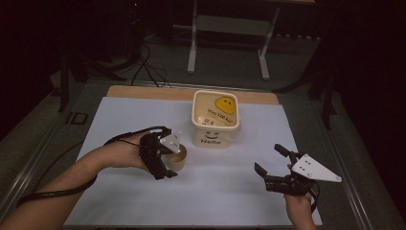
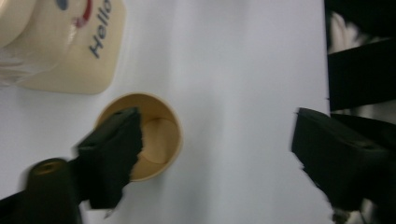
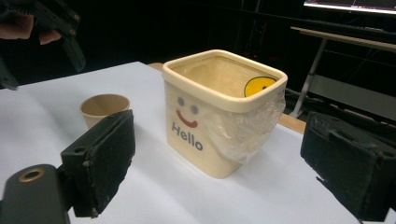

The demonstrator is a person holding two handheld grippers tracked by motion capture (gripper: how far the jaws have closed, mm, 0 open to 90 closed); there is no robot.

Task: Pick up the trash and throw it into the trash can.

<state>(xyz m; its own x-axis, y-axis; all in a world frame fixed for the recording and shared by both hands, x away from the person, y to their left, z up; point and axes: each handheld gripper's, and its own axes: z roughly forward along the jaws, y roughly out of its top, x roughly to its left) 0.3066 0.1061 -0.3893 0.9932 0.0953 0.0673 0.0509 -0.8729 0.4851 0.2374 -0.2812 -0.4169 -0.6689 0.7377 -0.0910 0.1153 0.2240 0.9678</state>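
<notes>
Work barely begun. Small tan paper cup (image 1: 177, 158) stands upright, left of centre in the high view, on the white sheet (image 1: 143, 201), just below-left of the cream square plastic bin (image 1: 215, 117).

Left gripper (image 1: 167, 155) poised over the cup, jaws wide, one jaw above the rim; nothing gripped.

Right gripper (image 1: 270, 165), lower right, open, empty.

Bin front reads "Hello" under a smiley; yellow smiley inside, small print unreadable. Grasp and lift remain, I judge.

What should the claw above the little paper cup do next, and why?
Probably keep lowering and slide sideways a bit, then close. The left claw is open just above the upright paper cup, but in its own view one finger sits over the rim while the other is far off, so the cup isn't between them yet.
</notes>
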